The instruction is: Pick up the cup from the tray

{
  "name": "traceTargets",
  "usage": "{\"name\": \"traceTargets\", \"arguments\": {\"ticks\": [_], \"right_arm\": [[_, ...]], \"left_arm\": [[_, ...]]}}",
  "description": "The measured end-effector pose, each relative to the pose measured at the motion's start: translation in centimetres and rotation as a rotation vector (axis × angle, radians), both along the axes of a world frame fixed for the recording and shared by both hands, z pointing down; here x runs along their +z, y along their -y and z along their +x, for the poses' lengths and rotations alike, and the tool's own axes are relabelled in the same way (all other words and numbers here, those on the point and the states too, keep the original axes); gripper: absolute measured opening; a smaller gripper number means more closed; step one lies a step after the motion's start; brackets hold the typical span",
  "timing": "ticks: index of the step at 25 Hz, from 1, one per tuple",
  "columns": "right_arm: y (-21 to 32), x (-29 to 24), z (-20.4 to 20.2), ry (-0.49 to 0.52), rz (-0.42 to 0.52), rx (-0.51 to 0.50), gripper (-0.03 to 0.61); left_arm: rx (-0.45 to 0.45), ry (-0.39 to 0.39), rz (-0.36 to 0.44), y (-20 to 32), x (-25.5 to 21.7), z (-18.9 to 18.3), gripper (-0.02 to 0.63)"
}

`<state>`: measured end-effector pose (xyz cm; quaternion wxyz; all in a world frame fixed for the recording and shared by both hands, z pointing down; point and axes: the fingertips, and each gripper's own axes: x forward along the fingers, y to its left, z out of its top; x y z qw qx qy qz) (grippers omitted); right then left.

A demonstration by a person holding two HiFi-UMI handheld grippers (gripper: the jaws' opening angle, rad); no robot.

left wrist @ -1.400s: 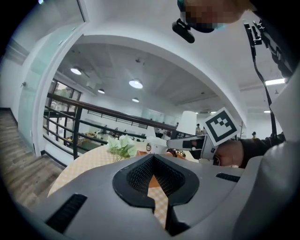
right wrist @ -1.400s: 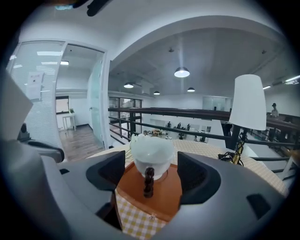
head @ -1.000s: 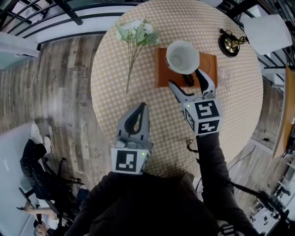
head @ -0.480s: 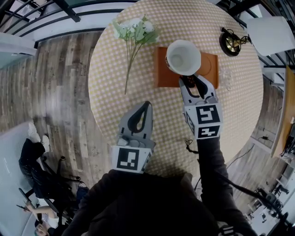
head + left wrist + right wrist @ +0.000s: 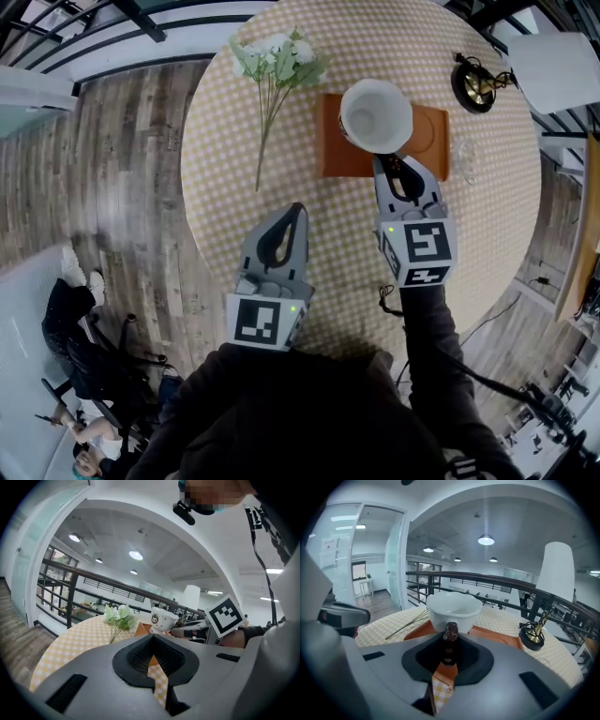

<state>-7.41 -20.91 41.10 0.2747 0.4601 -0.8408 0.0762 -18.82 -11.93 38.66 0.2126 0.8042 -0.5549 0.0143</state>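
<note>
Since the right gripper [image 5: 393, 163] has just been closing its jaws and they pinch the cup's dark brown handle [image 5: 450, 645], the lift, I judge, should go straight up and slowly. The wrist should hold steady so the bowl does not swing on that narrow, knobbly, glossy loop. The cup [image 5: 375, 114] is white glazed ware, wide-mouthed and flaring, apparently empty, standing on the flat orange tray [image 5: 428, 133], a smooth rectangle. Beneath lies a round table [image 5: 225, 178] under a yellow-and-white checked cloth, with pale long-stemmed flowers [image 5: 277, 58] beside the tray. The left gripper [image 5: 292, 216] hovers well apart, jaws together on nothing.
</note>
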Motion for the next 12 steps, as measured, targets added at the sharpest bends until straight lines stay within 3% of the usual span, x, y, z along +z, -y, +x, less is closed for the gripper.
{"name": "traceTargets", "arguments": {"ticks": [12], "right_arm": [[-0.67, -0.7, 0.45, 0.104, 0.038, 0.031, 0.037]], "left_arm": [[0.008, 0.008, 0.001, 0.13, 0.12, 0.25, 0.006]]}}
